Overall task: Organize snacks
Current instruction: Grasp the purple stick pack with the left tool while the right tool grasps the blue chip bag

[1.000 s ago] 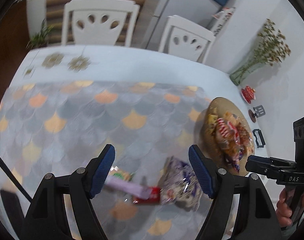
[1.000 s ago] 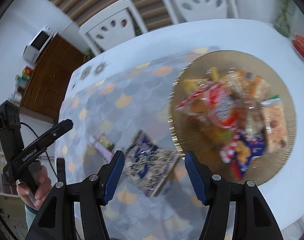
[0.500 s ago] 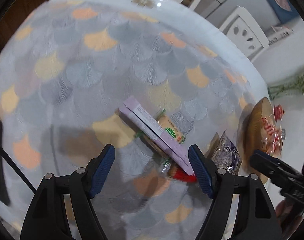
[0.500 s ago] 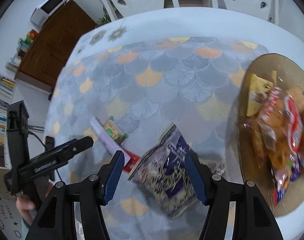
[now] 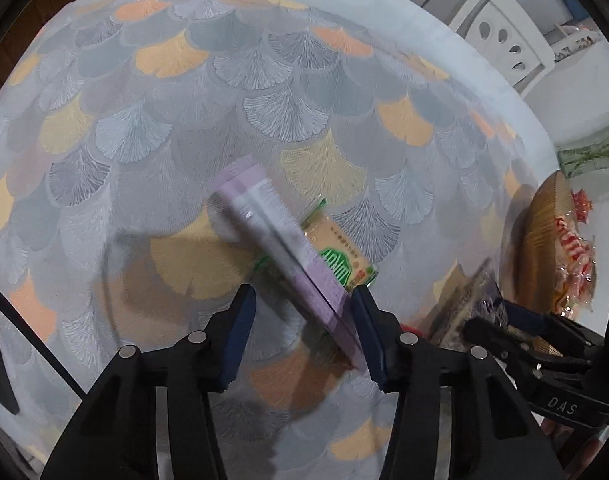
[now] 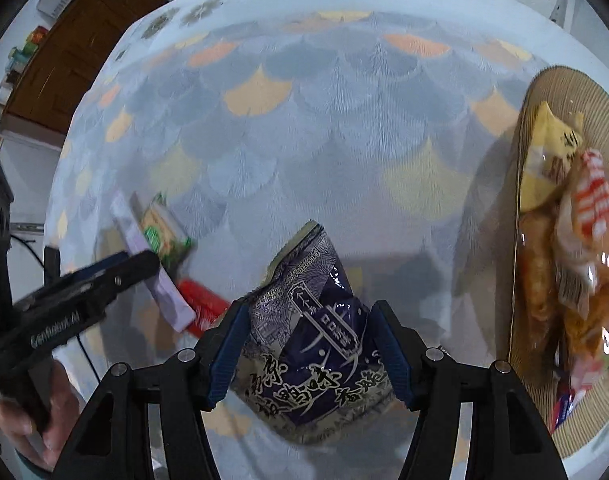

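Now the left gripper [image 5: 302, 334] has its 2 blue pads partly apart, w/ a long purple pack [image 5: 282, 250] running slantwise between them. The right pad looks to touch the pack's near end; the left pad stands clear of it, so nothing is pinched yet. Under the purple pack lies a tan & green cracker pack [image 5: 340, 256], peeking out on the right side. A red pack [image 6: 202, 306] sits at the purple pack's near end, seen best from the right wrist cam.

The right gripper [image 6: 308, 350] has its 2 pads set on both sides of a dark blue bag [image 6: 316, 344] w/ white writing. Both pads look to press the bag's edges, and the bag is crumpled between them. I can't tell if the bag is off the table or lying on it.

Just to the right of that bag is a round gold tray [image 6: 524, 152], and it has a heap of snacks [image 6: 576, 248] in it: yellow, orange, red & white wrappers. The blue bag is near the tray but not in it.

All of it sits on a tablecloth [image 5: 232, 112] w/ grey, yellow & orange fan shapes. A white chair [image 5: 500, 36] stands past the table's far edge.
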The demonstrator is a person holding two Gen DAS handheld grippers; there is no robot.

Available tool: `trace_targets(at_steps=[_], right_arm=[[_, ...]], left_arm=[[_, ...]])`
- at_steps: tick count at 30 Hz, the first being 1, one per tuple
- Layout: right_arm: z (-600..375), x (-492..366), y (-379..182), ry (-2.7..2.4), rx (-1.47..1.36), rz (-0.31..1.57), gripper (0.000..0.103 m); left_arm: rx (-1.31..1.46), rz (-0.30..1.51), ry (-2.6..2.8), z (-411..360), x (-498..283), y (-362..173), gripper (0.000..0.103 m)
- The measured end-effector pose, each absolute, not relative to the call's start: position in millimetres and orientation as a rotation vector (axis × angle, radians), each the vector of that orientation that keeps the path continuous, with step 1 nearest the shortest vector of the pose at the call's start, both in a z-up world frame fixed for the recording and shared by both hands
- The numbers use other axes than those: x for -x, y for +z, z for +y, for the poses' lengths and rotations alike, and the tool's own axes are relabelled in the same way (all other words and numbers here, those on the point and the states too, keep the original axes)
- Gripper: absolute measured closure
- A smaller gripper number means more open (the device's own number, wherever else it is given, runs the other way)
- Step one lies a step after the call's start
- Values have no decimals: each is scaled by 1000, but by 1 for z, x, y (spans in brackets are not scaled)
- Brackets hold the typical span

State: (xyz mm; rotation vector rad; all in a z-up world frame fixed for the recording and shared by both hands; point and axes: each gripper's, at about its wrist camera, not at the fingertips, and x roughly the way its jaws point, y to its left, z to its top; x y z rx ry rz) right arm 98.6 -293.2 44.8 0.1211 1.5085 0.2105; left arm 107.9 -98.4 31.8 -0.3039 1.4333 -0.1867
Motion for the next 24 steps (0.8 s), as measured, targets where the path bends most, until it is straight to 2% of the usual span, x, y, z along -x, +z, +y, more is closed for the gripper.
trace_targets(at_steps=[4,5,9,12,14,20,24], right_arm=[[-300,-78,45,258,-192,1560,37],[-301,-71,43,272,-213,1571,33],[-298,-45,44,288,-187,1566,26],[-289,-29,45,278,-149,1526,14],[-283,-24,45,268,-128,1500,11],[-255,-21,31,180,69,1457,11],[-253,-21,26,157,95,1450,11]], left_arm=[[264,1433,-180,-81,-104,34,56],[255,1436,-182,-76,-104,33,56],[227,1442,-190,-66,-103,31,58],[219,1437,-211,-68,-103,30,58],[214,1431,-230,-72,-104,30,58],[114,1379,-293,-93,-107,36,56],[74,1389,-319,-101,-110,30,57]])
